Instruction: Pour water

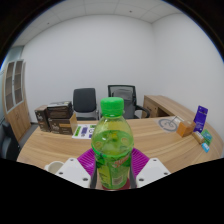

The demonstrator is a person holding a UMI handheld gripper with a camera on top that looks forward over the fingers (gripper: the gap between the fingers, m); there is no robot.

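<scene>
Clamped between the pink pads of the hand-held gripper (112, 172), the green bottle (112, 145) stands upright with its green cap on, so the pour looks not yet begun and the next move would call for finding a receiving vessel, none of which can be made out. Beyond it the wooden tabletop (60, 145) lies open at centre, with boxes (57, 117) left, clutter at the right edge (195, 128), and two chairs (105, 102) behind

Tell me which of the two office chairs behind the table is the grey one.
The grey office chair is the one nearer the wooden desk; the black office chair stands beside the boxes. The fingers press the green bottle.
</scene>
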